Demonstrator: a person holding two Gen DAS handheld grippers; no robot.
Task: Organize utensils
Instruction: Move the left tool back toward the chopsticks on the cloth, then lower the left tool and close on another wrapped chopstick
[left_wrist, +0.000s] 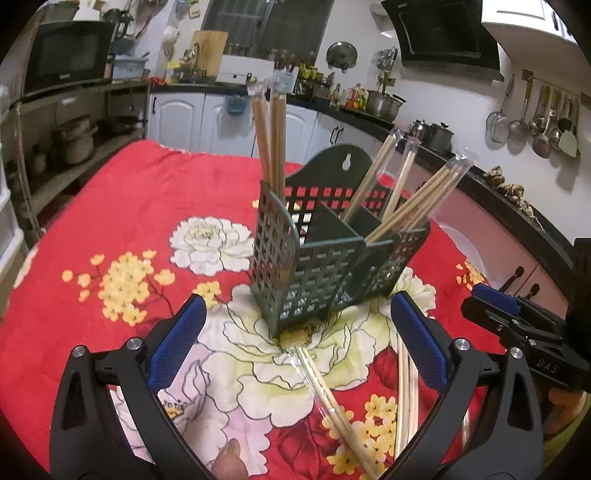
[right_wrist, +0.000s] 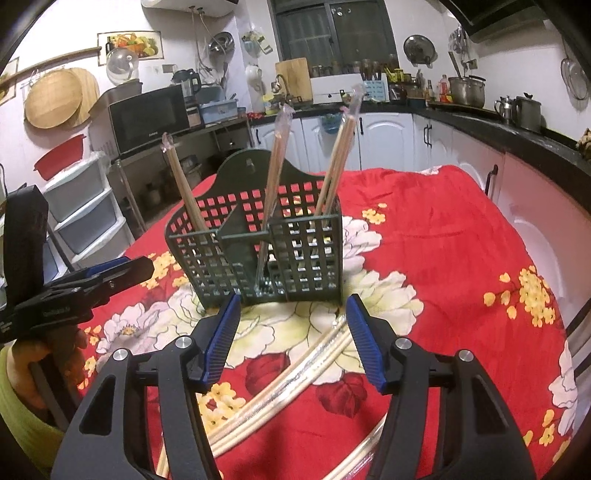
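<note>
Right wrist view: right tool (right_wrist: 291, 332) gapes empty above chopsticks (right_wrist: 295, 373) at 6 o'clock of the holder (right_wrist: 258, 251); next, pinch one pair.

Dark green lattice holder (left_wrist: 325, 266) upright — wrapped chopsticks (left_wrist: 275, 140) standing inside, more chopstick packs (right_wrist: 295, 373) flat before it

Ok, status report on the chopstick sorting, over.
Both hand-held grippers, left and right, open, empty. Green holder upright with wrapped chopsticks standing inside. More wrapped pairs loose on the cloth. Nothing blocking.

Black gripper (left_wrist: 297, 343) frames, ribbed blue pads (left_wrist: 177, 341), silver screws (left_wrist: 134, 344).
</note>
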